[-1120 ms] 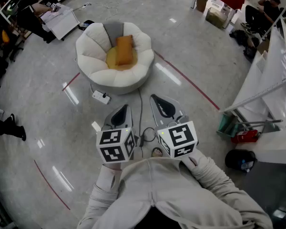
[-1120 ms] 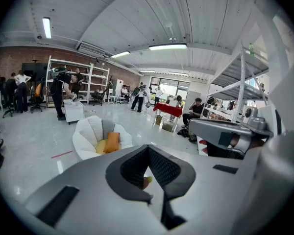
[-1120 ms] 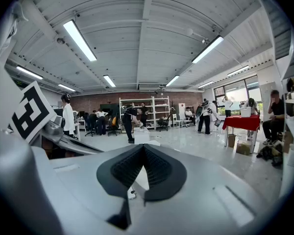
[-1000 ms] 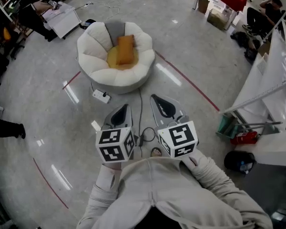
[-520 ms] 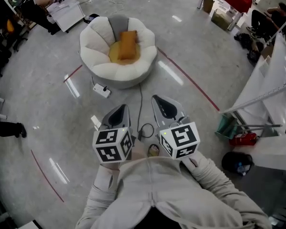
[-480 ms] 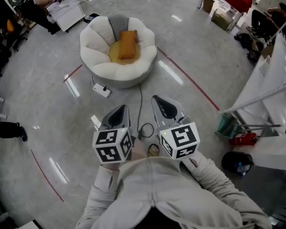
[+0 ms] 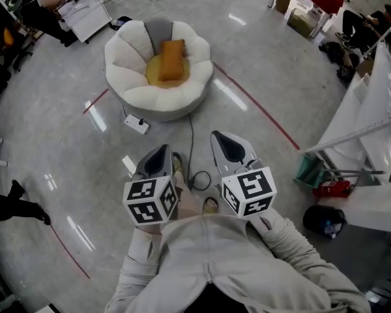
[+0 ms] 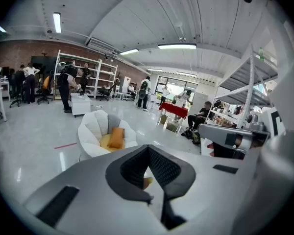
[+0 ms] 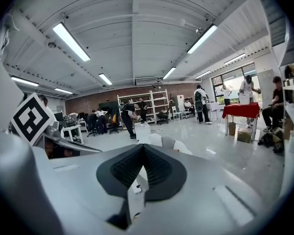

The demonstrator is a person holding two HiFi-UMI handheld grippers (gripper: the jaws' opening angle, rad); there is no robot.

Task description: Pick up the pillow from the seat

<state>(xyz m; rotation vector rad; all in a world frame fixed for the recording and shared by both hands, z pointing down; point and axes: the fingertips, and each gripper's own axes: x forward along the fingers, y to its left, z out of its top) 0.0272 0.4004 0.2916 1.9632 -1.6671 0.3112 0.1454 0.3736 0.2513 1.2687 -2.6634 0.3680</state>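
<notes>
An orange pillow [image 7: 171, 60] lies on the yellow cushion of a round white petal-shaped seat [image 7: 127, 62] on the floor, well ahead of me. In the left gripper view the pillow [image 8: 115, 137] and seat [image 8: 92, 131] show beyond the jaw tips. My left gripper [image 7: 160, 156] and right gripper [image 7: 228, 143] are held side by side close to my chest, far short of the seat. Both are shut with nothing between the jaws. In the right gripper view only a part of the white seat [image 9: 161, 142] shows above the jaws of the right gripper [image 9: 142, 156].
A white power strip [image 7: 137, 124] and a black cable [image 7: 191, 150] lie on the glossy grey floor between me and the seat. Red tape lines [image 7: 255, 107] cross the floor. White shelving [image 7: 371, 109] stands at the right, a white cabinet [image 7: 86, 14] at the back left, people sit around.
The view has shifted a little closer to the seat. Both grippers stay shut and side by side; a person's legs at the left edge have moved.
</notes>
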